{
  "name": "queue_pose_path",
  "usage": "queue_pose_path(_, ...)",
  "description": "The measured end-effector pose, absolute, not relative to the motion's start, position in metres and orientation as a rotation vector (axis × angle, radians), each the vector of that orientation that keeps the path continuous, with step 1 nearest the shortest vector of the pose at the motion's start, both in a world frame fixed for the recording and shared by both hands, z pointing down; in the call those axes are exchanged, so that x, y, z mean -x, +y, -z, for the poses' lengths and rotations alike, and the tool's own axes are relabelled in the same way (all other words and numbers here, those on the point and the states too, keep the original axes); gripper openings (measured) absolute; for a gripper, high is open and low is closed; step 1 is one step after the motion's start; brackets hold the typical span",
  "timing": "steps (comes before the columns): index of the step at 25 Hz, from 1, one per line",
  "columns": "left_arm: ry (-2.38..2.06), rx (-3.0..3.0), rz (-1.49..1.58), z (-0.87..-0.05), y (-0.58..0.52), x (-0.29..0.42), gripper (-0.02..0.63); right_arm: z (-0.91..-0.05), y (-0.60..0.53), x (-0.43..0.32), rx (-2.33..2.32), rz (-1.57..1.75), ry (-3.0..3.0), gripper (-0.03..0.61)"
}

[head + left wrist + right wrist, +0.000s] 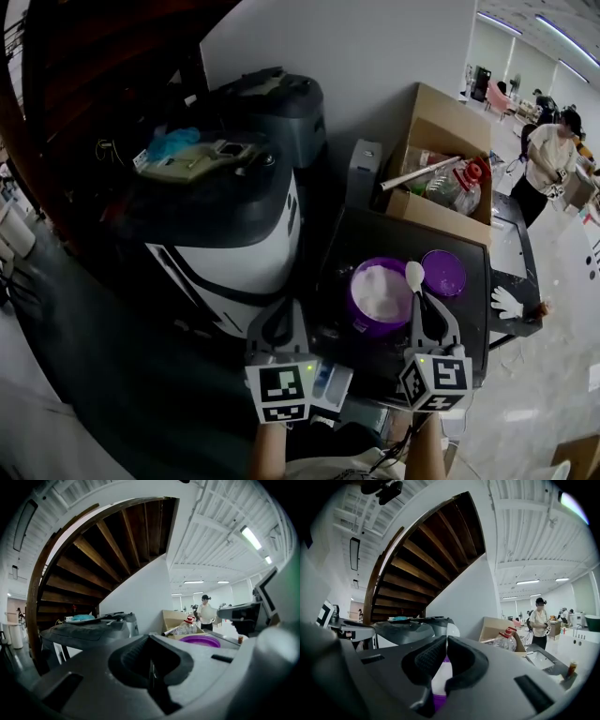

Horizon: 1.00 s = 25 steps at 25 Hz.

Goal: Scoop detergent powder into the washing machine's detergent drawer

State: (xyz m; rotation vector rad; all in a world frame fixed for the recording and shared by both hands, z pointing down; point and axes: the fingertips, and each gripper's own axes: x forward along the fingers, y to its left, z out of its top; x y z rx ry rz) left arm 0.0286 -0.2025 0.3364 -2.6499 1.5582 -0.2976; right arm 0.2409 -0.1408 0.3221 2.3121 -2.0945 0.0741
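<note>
lid (442,272) off the tub (380,300), our right gripper (422,314) clenched on the spoon (413,274), left gripper (278,317) closed empty, we judge all scooping still ahead.

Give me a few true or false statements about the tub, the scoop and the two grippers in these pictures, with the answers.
1. The right gripper holds a white scoop. True: its jaws are shut on the handle.
2. The purple tub has its lid on. False: the tub is open with white powder showing, and the lid lies beside it on the table.
3. The left gripper has its jaws wide apart. False: they are together with nothing between them.
4. A cardboard box with bottles in it stands beyond the tub. True.
</note>
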Motion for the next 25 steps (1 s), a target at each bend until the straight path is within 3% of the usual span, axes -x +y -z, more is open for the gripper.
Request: queue_pose_path(25,1.598,2.677,0.449,-0.37,-0.237,-0.059,0.002,-0.377,-0.19,-0.261,-1.952,-0.375,-2.053,0.021)
